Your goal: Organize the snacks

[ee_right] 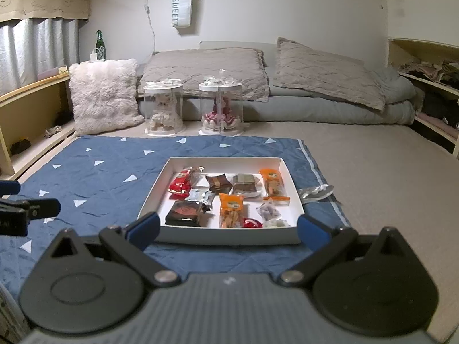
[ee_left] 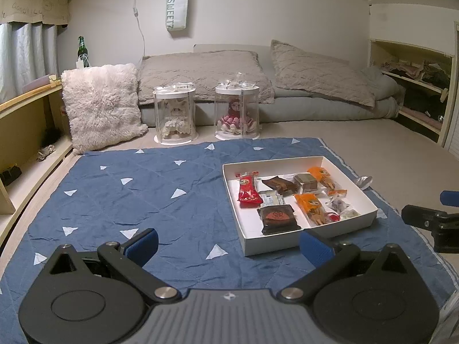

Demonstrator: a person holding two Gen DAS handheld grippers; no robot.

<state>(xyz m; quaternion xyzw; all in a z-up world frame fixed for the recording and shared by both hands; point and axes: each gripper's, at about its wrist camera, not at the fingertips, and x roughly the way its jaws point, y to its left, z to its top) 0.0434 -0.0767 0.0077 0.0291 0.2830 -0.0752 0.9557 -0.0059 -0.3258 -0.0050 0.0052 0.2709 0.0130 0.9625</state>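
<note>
Currently both grippers spread wide, empty: L gripper point(ee_left: 228, 246) over blue mat point(ee_left: 129, 195), R gripper point(ee_right: 228, 232) at box point(ee_right: 229, 236) near edge. Snacks point(ee_right: 231, 210) inside box, on mat.

left claw point(ee_left: 228, 247): black linkages | blue pads | silver pivot screws | ribbed grey body; right claw point(ee_right: 228, 230): same

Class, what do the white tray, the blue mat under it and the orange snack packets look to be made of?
White tray: probably matte cardboard, with thin folded walls. Blue mat: quilted fabric, creased and stitched. Orange snack packets: glossy plastic film, partly see-through.
</note>
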